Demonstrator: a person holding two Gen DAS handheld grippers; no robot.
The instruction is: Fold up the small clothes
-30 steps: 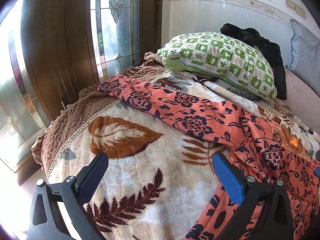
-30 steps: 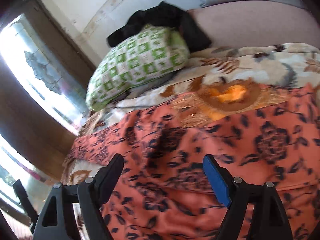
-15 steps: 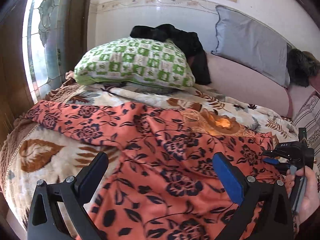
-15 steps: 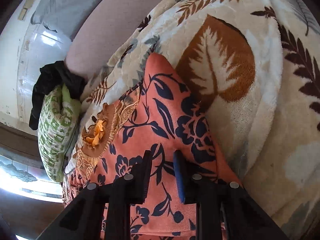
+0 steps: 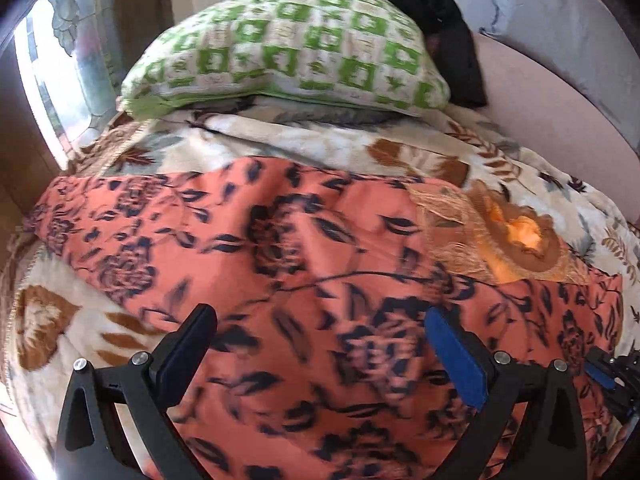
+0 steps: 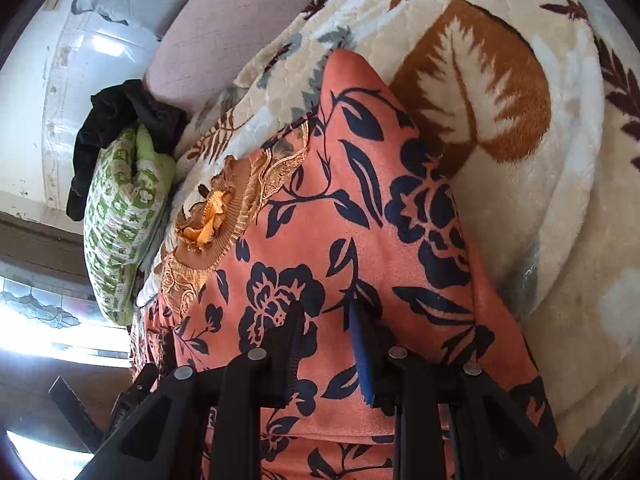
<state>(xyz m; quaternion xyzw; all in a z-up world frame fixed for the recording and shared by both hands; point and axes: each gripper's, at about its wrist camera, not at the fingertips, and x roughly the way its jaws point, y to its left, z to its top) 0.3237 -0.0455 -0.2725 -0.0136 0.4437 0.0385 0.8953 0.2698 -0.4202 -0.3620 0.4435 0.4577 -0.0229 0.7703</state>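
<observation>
The orange dress (image 5: 320,248) with dark navy flowers and a gold embroidered neckline is spread out across the bed, one corner bunched up into a raised fold.

Both wrist views overlook garment (image 5: 320,248) closely.

Right gripper clamps the garment's corner

The right gripper (image 6: 324,312) has closed from wide apart onto the orange floral garment (image 6: 360,216); the left gripper (image 5: 320,332), jaws apart, has swung over its middle.
</observation>
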